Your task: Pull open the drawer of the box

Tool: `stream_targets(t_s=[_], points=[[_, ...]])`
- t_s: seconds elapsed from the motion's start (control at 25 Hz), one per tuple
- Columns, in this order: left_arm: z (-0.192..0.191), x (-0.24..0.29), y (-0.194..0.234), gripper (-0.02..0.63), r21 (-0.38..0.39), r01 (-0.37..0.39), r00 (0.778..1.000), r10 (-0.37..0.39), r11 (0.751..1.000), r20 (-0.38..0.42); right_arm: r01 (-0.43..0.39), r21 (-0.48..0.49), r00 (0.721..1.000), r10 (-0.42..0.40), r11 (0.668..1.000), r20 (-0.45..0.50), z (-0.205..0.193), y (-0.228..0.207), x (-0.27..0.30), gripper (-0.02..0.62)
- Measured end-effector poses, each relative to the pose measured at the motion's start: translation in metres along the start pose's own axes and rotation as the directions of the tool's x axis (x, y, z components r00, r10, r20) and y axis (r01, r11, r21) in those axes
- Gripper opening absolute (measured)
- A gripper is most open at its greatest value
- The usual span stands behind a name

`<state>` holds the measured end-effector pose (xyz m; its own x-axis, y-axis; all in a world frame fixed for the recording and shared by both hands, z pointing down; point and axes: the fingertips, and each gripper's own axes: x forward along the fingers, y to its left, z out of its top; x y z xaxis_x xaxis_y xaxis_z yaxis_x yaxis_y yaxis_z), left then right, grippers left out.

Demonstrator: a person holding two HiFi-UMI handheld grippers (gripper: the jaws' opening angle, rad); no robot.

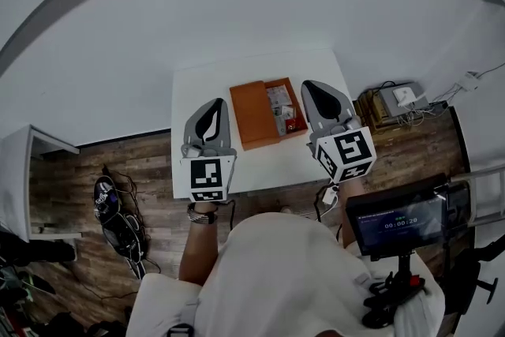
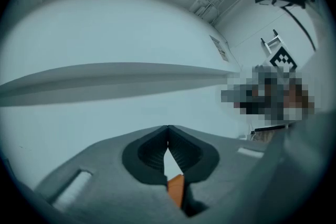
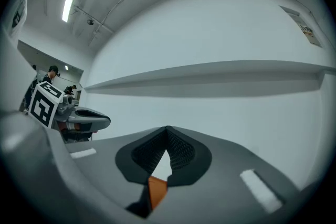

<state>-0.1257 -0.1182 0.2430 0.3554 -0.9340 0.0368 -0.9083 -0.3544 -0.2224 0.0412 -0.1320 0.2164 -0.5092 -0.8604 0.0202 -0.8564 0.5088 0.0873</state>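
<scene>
An orange box lies on the white table in the head view. Its drawer stands pulled out to the right, with small items showing inside. My left gripper hovers just left of the box, and my right gripper hovers just right of the drawer. Both are held level above the table. In the left gripper view the left gripper has its fingertips touching, with nothing between them. The right gripper is likewise shut and empty in its own view. Both gripper views face a plain white wall.
A screen on a stand sits at the lower right. On the wooden floor right of the table stands a box with cables. A dark bag with wires lies on the floor at left, beside a white cabinet.
</scene>
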Motion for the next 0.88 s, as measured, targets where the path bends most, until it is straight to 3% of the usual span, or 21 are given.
stream_targets(t_s=[0.88], points=[[-0.010,0.014,-0.009,0.006,-0.015,0.041,0.999,-0.041,0.999,-0.009,0.031,0.032,0.999,-0.030,0.999,-0.044,-0.016,-0.016,-0.002,0.000]])
